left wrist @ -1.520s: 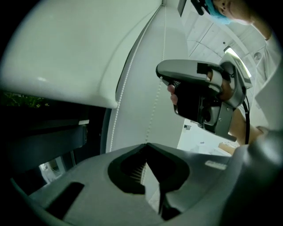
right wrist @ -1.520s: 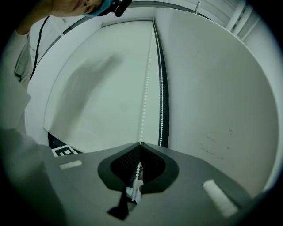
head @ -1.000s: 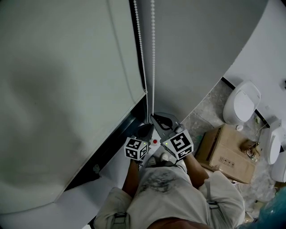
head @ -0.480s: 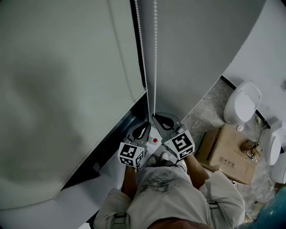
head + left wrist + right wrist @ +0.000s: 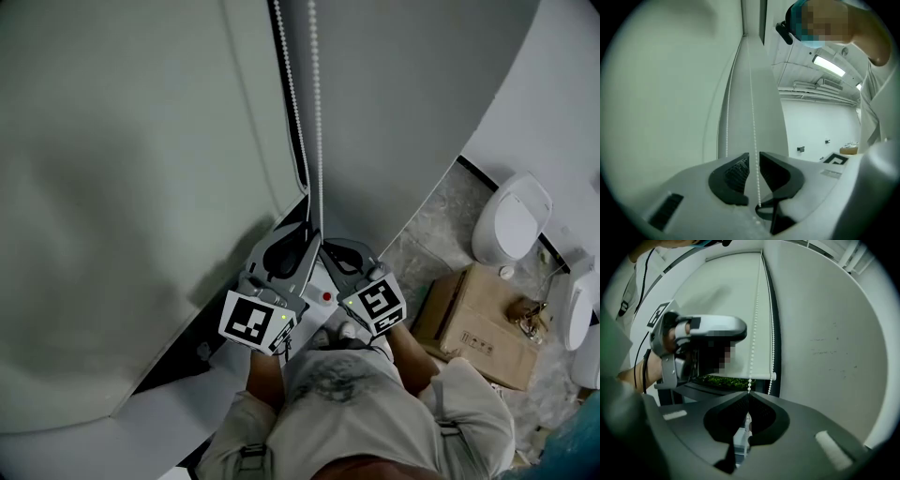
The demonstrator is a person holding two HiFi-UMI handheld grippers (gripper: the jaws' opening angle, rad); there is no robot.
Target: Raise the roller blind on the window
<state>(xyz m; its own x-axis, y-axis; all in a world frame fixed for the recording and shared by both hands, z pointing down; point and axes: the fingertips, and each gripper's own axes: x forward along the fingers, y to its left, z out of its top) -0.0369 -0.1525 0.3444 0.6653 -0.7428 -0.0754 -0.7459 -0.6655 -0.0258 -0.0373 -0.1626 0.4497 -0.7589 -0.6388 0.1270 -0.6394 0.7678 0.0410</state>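
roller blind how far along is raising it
Done: the roller blind is up only slightly; a strip of greenery shows below its bottom edge. In hand: the right gripper is shut on the bead chain, and the left gripper has its jaws open around a strand of it. Left: most of the window is covered, so many more pulls are likely needed.

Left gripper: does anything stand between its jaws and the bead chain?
Nothing visible does. The bead chain hangs in the gap between the left gripper's open jaws, while the right gripper is shut on it.
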